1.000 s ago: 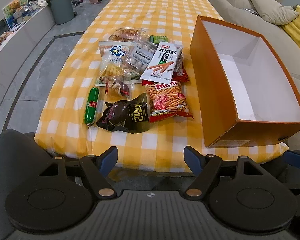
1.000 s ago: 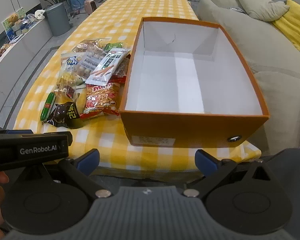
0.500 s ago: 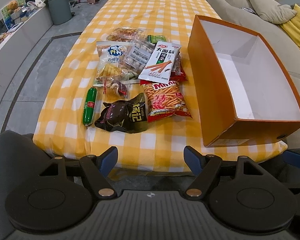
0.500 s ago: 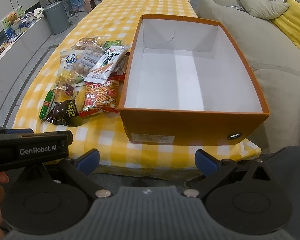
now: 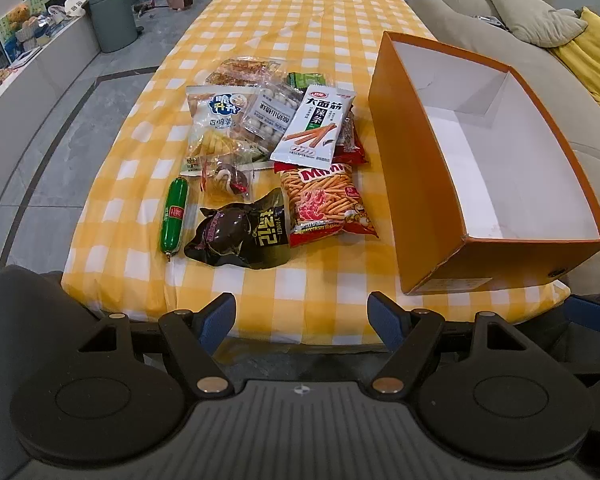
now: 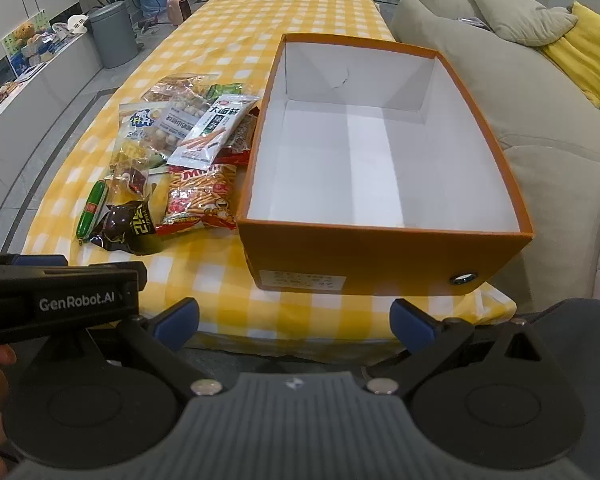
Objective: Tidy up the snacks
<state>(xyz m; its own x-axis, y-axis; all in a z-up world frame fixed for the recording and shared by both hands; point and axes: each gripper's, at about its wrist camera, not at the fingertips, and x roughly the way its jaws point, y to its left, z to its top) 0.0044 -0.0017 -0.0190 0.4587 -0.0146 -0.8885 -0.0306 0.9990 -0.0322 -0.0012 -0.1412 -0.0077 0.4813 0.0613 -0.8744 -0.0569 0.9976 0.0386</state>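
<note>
A pile of snack packs lies on the yellow checked tablecloth (image 5: 320, 20): a green sausage (image 5: 175, 214), a dark pack (image 5: 238, 236), a red Mimi stick pack (image 5: 326, 200), a white spicy-stick pack (image 5: 314, 126) and several clear bags behind. An empty orange box (image 5: 416, 184) with a white inside stands to their right; it also shows in the right wrist view (image 6: 384, 254). My left gripper (image 5: 301, 316) is open and empty before the table's near edge. My right gripper (image 6: 296, 320) is open and empty in front of the box.
A beige sofa (image 6: 540, 128) with yellow and grey cushions runs along the table's right side. A grey bin (image 5: 112, 16) and a low white shelf (image 5: 16, 76) stand at the left on the tiled floor. The left gripper's body (image 6: 56, 300) shows at the right view's lower left.
Both grippers have moved slightly forward and up toward the table, so snacks and box sit a little lower in view. Both stay open. Nothing on the table has moved.
</note>
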